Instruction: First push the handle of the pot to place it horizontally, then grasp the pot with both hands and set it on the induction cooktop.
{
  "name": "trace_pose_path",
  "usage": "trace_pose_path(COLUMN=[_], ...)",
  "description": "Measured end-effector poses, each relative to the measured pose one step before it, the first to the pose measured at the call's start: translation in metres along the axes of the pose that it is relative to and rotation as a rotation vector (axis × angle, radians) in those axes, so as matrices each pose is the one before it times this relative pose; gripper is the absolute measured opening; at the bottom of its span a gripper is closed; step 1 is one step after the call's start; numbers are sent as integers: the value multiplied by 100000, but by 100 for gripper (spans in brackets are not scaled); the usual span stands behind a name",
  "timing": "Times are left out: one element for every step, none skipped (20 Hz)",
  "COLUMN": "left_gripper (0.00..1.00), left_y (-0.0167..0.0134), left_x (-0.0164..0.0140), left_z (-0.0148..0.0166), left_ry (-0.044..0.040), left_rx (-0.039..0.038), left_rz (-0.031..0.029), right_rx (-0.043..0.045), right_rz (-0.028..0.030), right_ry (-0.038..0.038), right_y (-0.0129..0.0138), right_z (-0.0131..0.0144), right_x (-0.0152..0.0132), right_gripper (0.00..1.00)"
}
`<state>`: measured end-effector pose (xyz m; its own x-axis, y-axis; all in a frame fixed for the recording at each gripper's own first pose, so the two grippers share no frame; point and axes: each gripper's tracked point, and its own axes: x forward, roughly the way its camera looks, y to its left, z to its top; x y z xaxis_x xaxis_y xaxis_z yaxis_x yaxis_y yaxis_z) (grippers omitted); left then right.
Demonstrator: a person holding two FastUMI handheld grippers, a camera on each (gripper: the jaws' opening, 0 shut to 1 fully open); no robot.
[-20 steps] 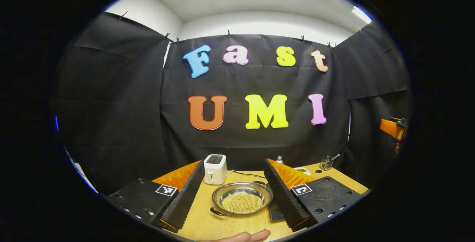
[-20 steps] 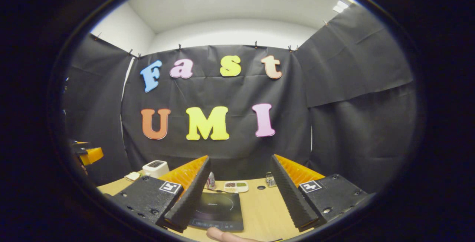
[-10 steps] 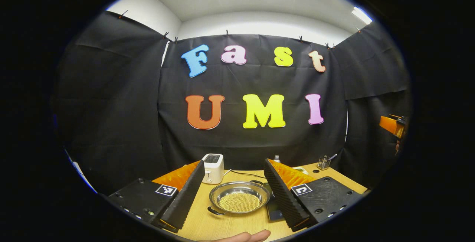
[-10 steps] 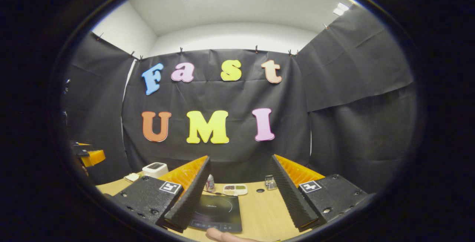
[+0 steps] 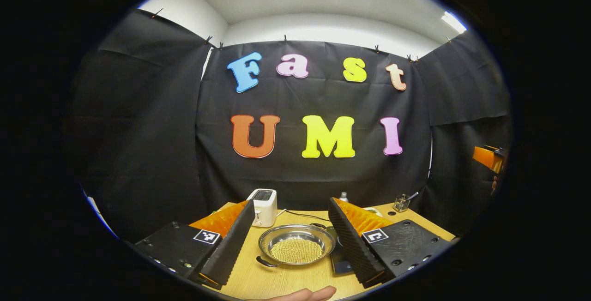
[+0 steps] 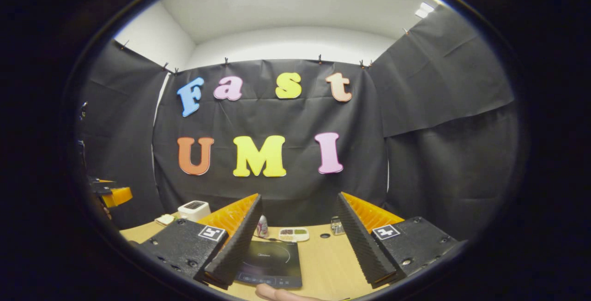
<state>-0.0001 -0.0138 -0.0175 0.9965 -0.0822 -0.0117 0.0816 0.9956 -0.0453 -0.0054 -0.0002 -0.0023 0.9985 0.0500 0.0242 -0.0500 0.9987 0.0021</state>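
While both grippers hang above the wooden table (image 5: 277, 282), we hold them spread wide with nothing between their fingers. In the left gripper view, the left gripper (image 5: 291, 245) frames the pot (image 5: 296, 244), a shallow steel one with yellowish grains across its bottom. It sits on the table between the two fingers' lines of sight, touched by neither. One dark handle (image 5: 267, 262) shows at its near left rim; a second handle (image 5: 318, 225) at the far right rim is partly cut by the right finger, so we cannot tell its exact lie. Behind the pot stands a white toaster (image 5: 263, 207) with a cord trailing right.

Just right of the pot, a dark edge of the induction cooktop (image 5: 340, 264) peeks past the finger, mostly hidden. In the right gripper view, the right gripper (image 6: 300, 241) looks down on that cooktop (image 6: 272, 261), a black glass slab; there is faint printing near its middle and a row of marks along its near edge, both too small for us to read. Square black-and-white tags (image 6: 208, 232) sit on the gripper bodies.

Farther back we see a small bottle (image 6: 262, 225), a tray (image 6: 293, 233) with compartments of dark and green bits, and a small metal rack (image 6: 337, 226); their labels are unreadable. A fingertip (image 5: 307, 294) pokes in at the bottom edge.
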Motion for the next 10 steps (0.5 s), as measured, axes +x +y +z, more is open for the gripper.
trace_pose_path(left_gripper=[95, 96, 96, 96, 96, 95, 95, 94, 83, 78], left_y=[136, 239, 269, 228, 80, 123, 72, -22, -239, -104], left_x=[233, 258, 327, 322, 410, 337, 448, 553, 370, 432], left_z=[-604, -801, -830, -771, -493, -505, -478, -890, -1242, -1411], left_ry=[1282, 1670, 1885, 1604, 887, 523, 483, 2082, 4003, 4904], left_rx=[-188, -379, -428, -246, 224, 665, 637, 462, -273, -942], left_rz=[74, 477, 899, 297, -34, -4, -244, -787, -1336, -1156], right_rx=[-72, -127, -268, -394, -265, -152, -26, 141, 166, -15], right_rz=[163, 169, 249, 216, 95, 57, 81, -14, -44, -109], right_ry=[320, 342, 339, 254, 58, 20, 15, 75, 161, 201], right_y=[29, 108, 136, 69, 43, 70, -14, -5, -80, -70], right_z=[-205, -125, -229, -77, -87, -56, -76, -6, -52, -59], right_x=[148, -42, 112, -19, 132, 98, 54, 23, 1, 13], right_gripper=[96, 96, 96, 96, 96, 96, 96, 96, 96, 96])
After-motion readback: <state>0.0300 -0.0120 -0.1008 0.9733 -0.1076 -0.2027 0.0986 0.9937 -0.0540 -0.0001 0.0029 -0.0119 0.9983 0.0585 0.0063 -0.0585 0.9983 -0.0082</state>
